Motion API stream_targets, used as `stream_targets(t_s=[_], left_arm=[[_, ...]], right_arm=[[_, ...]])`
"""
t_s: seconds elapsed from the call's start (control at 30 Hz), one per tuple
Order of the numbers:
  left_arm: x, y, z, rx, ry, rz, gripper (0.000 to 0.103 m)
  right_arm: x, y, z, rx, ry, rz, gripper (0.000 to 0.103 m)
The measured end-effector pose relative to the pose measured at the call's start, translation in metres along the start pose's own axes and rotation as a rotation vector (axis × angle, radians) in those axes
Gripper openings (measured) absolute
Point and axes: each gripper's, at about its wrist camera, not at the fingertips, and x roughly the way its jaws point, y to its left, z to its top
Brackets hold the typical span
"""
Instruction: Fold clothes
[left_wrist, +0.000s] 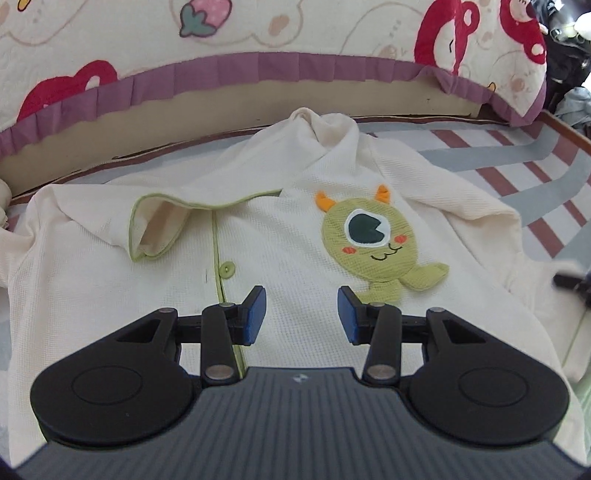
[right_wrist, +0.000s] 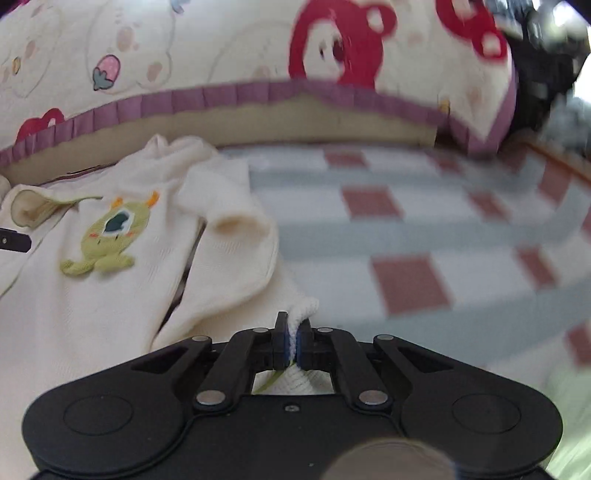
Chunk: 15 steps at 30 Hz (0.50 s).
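A small cream waffle-knit shirt (left_wrist: 280, 236) with green piping and a green one-eyed monster patch (left_wrist: 373, 236) lies face up on a red-and-grey checked bed sheet (right_wrist: 406, 229). It looks light, soft and floppy, best held at hems. The right gripper (right_wrist: 293, 341) has its fingers pinching an edge fold; the left gripper (left_wrist: 301, 314) hovers with its fingers spread, empty.

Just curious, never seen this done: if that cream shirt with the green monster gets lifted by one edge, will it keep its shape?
Probably not. The cream shirt lies rumpled, so likely floppy. The right gripper bunches its edge thin, suggesting soft, light cloth.
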Motion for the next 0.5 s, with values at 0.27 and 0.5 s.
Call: stream_targets(t_s=[0.27, 0.5], left_arm=[[0.012, -0.006, 0.003, 0.006, -0.029, -0.012, 0.042], [0.018, -0.001, -0.001, 0.006, -0.027, -0.004, 0.042]], right_arm=[[-0.017, -0.053, 0.09, -0.176, -0.17, -0.264, 0.004], [-0.005, -0.083, 0.133, -0.21, -0.199, -0.369, 0.004]])
